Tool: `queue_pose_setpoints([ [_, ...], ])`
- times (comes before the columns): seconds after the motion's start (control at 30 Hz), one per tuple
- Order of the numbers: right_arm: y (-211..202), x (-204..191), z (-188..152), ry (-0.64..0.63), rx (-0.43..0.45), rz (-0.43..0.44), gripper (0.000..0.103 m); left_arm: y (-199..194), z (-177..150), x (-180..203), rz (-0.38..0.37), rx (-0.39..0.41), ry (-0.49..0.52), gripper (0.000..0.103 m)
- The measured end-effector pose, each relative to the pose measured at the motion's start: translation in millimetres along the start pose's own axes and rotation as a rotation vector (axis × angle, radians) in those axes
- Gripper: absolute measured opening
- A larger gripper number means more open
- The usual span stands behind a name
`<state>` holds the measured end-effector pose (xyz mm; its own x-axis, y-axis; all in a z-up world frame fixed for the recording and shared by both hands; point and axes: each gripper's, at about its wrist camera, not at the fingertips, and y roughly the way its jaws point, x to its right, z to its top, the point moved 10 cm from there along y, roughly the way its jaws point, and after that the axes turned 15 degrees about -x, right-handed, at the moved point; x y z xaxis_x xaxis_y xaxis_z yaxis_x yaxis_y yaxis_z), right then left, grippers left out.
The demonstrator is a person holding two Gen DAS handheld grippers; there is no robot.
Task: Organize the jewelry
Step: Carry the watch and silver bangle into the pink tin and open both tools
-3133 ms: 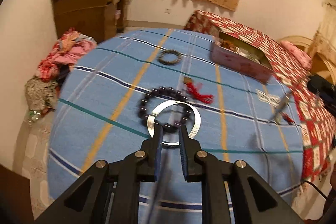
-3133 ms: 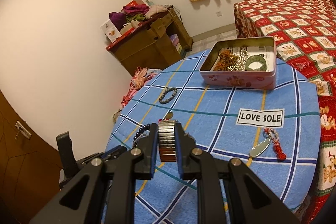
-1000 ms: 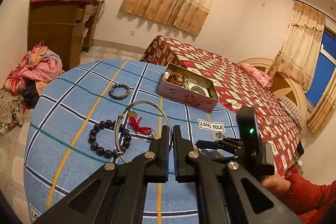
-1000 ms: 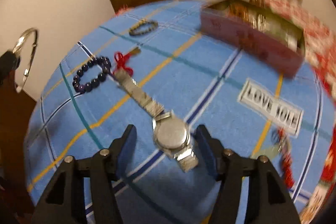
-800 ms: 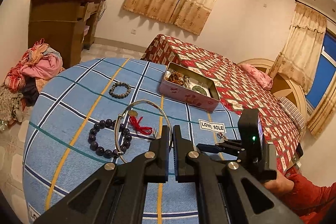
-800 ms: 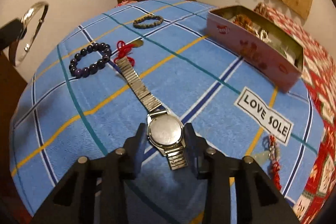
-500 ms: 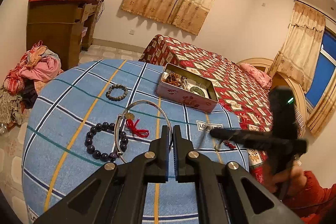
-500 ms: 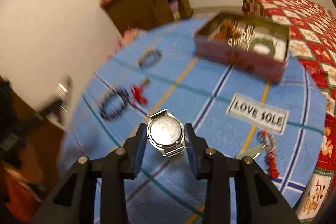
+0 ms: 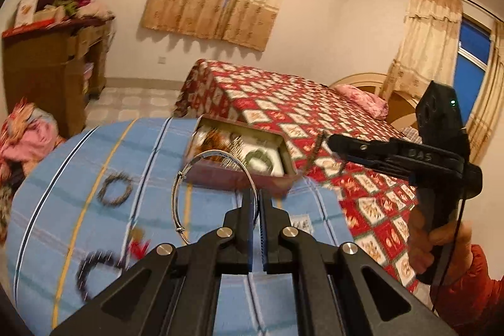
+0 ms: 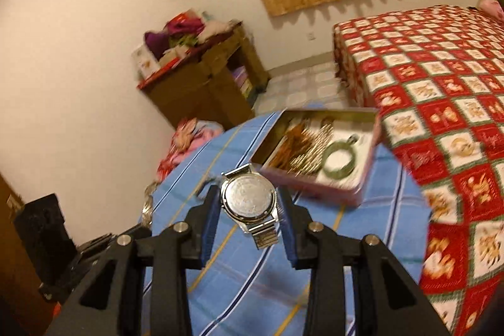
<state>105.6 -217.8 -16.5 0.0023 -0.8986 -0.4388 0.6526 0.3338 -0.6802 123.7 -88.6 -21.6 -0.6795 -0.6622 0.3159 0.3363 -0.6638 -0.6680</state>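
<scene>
A thin, round silver bangle of bright wire was pinched at its rim between the closed jaws of the left gripper and was held upright above the table. A steel wristwatch, its round polished case back turned toward the camera and a short length of ribbed metal band hanging below, was clamped across the case by the blue-padded jaws of the right gripper, which were set partly apart to the width of the case. In the left wrist view the right gripper was seen from the side, carried by a hand in a red sleeve, with the watch band dangling from its tip.

The round table was covered by a blue cloth crossed with yellow, white and dark stripes; its far edge curved away just behind the tin. Open cloth was left in front of the tin and to the near right.

The shallow rectangular tin, pink on the outside with a metal rim, stood open at the far edge of the table, ahead of both grippers. Inside were seen a green bangle on the right and a blurred tangle of orange and silvery chains on the left.

On the cloth to the left lay a small beaded bracelet, a dark round-bead bracelet and a red tassel, all blurred.
</scene>
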Motion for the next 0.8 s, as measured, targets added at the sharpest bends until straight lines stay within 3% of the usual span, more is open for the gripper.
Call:
queue_pose_setpoints([
  [0.27, 20, 55, 43, 0.078, 0.038, -0.081, 0.038, 62, 51, 18, 0.002, -0.007, 0.065, 0.002],
  [0.5, 69, 94, 62, 0.101, -0.022, -0.153, 0.038, 126, 75, 7, 0.007, -0.068, 0.040, 0.002],
  [0.7, 88, 103, 58, 0.107, -0.059, -0.136, 0.040, 166, 77, -5, 0.068, -0.137, 0.011, 0.002],
  [0.8, 84, 103, 60, 0.127, -0.046, -0.072, 0.050, 177, 77, -14, 0.144, -0.173, -0.005, 0.004],
])
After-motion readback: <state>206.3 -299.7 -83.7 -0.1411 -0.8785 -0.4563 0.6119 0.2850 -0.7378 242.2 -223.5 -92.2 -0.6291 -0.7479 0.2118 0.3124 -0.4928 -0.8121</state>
